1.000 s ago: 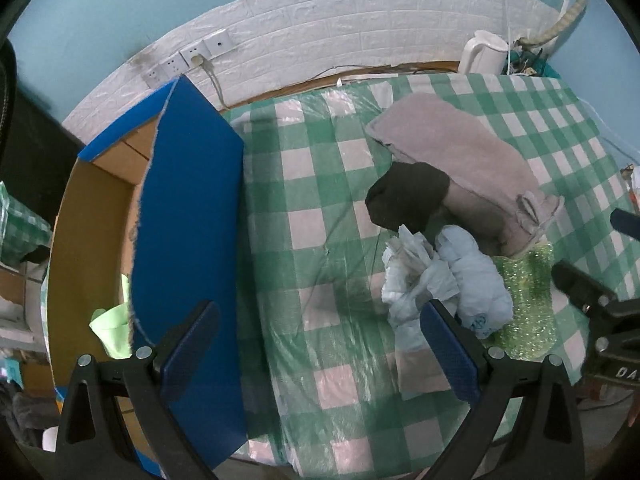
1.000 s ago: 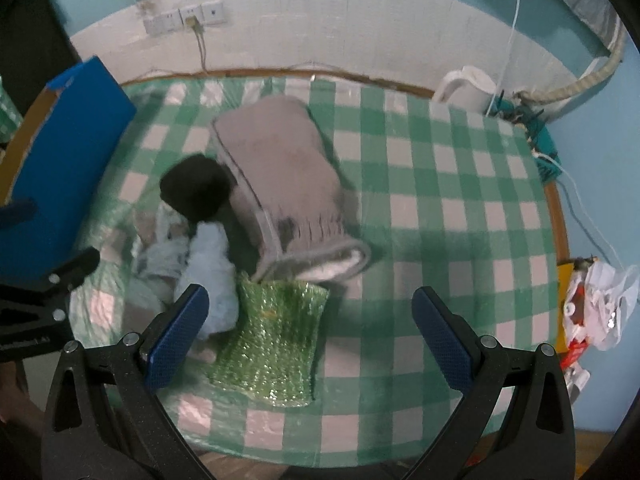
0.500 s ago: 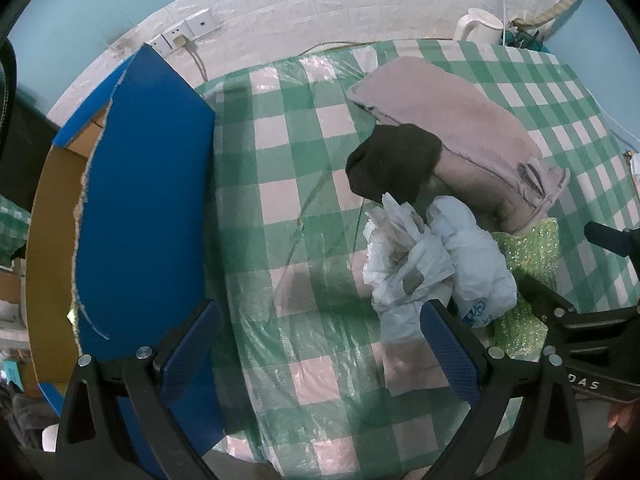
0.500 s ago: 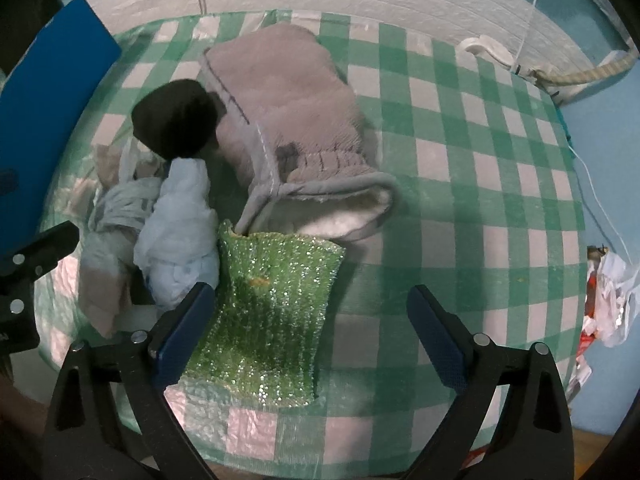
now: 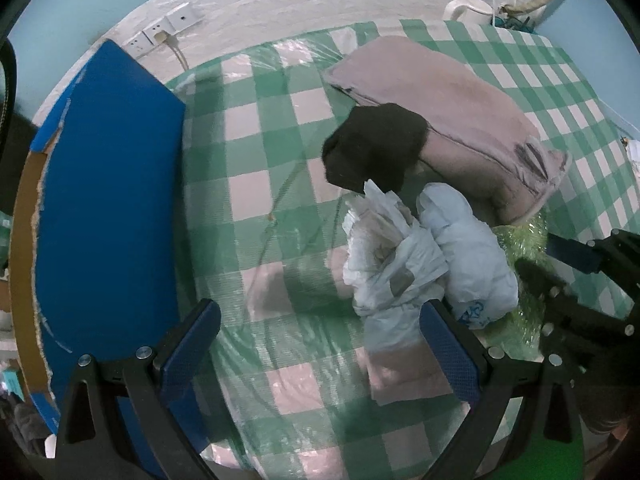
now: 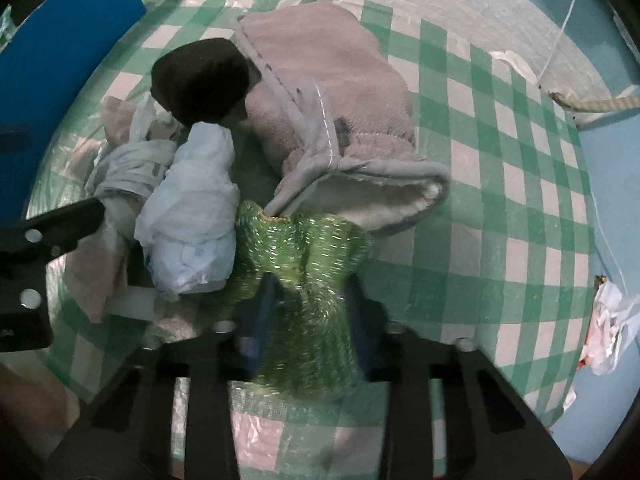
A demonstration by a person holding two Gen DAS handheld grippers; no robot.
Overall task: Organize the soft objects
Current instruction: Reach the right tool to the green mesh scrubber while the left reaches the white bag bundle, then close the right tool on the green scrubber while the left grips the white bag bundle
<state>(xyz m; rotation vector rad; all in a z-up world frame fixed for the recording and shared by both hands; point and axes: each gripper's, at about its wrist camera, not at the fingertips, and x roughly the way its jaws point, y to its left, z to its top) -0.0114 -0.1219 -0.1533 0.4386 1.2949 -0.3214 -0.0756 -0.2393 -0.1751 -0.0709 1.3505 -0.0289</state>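
Observation:
A pile of soft things lies on the green checked tablecloth: a grey fleece blanket, a black cloth, crumpled white plastic bags and a glittery green cloth. My right gripper is shut on the near edge of the green cloth, which bunches between its blue pads. In the left wrist view the right gripper shows at the right, over the green cloth. My left gripper is open and empty above the table's near edge, left of the bags.
An open cardboard box with a blue flap stands at the table's left. A white kettle and cables sit at the back right by the brick-pattern wall. Crumpled packaging lies off the table's right edge.
My right gripper has moved down and forward onto the green cloth and closed on it. My left gripper has come nearer the pile and stays open.

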